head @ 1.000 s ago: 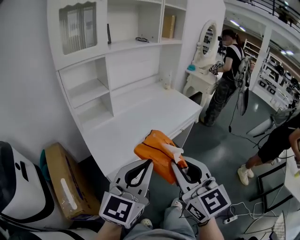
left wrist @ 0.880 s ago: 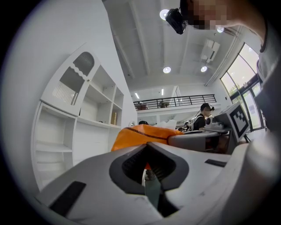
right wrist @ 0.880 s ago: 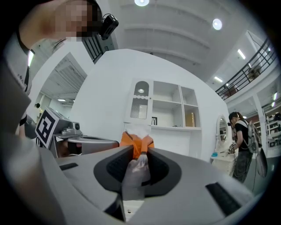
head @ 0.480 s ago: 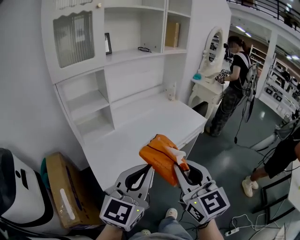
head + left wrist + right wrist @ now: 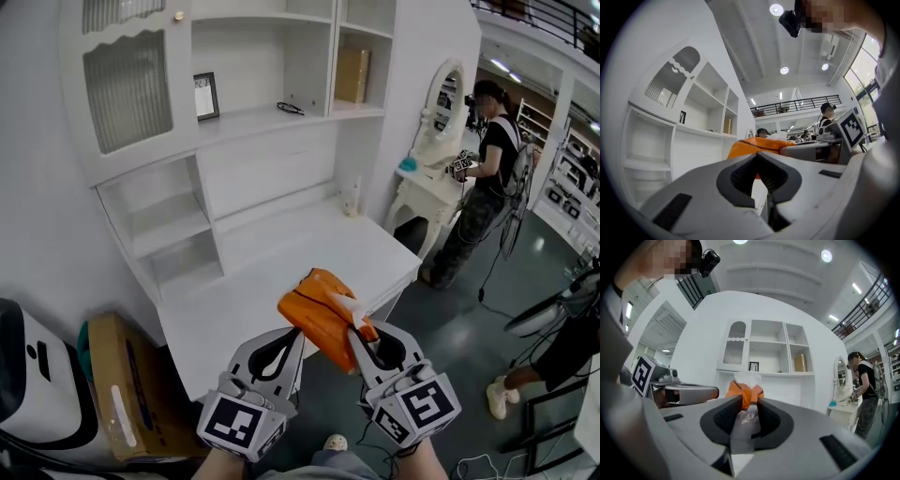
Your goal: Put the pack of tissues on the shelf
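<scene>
Orange and crinkled, one pack of tissues [image 5: 322, 309] hangs over the front edge of the desk [image 5: 272, 277], pinched at its near end between the two jaws of the right gripper [image 5: 357, 334]. Just beside it, the left gripper [image 5: 298, 334] has its jaws pressed together on nothing. One shelf [image 5: 253, 118], well apart from the pack, bears one frame [image 5: 206, 96] and one pair of glasses [image 5: 290, 109]. One bottle [image 5: 353, 199] stands at the desk's back. One person [image 5: 483, 178] stands by a vanity [image 5: 427, 183].
</scene>
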The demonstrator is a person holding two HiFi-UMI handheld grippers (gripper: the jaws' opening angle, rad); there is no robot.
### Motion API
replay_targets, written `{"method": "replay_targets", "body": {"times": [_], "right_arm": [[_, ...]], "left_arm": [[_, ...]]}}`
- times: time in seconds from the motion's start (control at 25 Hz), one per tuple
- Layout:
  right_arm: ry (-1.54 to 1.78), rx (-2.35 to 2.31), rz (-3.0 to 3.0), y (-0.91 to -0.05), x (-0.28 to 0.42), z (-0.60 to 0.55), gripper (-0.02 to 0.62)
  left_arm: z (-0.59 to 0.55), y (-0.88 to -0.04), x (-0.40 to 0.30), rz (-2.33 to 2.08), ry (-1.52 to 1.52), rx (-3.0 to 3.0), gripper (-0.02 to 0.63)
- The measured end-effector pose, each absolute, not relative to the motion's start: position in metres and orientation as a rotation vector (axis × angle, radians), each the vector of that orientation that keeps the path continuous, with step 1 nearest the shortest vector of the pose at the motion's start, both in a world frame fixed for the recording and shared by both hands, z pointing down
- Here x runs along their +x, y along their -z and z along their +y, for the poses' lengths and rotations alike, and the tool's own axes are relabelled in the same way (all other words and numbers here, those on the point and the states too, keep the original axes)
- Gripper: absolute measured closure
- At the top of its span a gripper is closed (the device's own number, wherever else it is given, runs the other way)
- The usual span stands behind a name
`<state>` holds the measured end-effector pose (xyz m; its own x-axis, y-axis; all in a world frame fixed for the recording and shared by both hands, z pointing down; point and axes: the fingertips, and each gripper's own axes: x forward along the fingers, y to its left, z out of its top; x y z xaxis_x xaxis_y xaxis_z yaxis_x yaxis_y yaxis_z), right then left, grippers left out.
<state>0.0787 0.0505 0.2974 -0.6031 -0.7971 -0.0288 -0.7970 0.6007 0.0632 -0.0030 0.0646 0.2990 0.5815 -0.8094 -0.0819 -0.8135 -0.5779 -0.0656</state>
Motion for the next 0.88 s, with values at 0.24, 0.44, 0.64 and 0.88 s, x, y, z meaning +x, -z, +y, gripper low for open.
{"method": "replay_targets", "body": {"times": [0.24, 0.44, 0.64, 0.88], "right_arm": [[0.121, 1.324, -2.850, -0.291, 0.101, 0.014, 0.517], [0.123, 1.269, -2.886, -0.290, 0.121, -0.012, 0.517], [0.135, 1.220, -2.907, -0.290, 0.144, -0.032, 0.518], [0.126, 1.160, -2.932, -0.294, 0.164, -0.049, 0.518]], "left_arm": [[0.031, -0.295, 0.023, 1.447, -0.051, -2.682, 0.580], [0.007, -0.293, 0.042, 1.495, -0.068, -2.624, 0.580], [-0.010, -0.295, 0.068, 1.545, -0.049, -2.628, 0.580], [-0.024, -0.297, 0.093, 1.576, -0.042, -2.605, 0.580]]}}
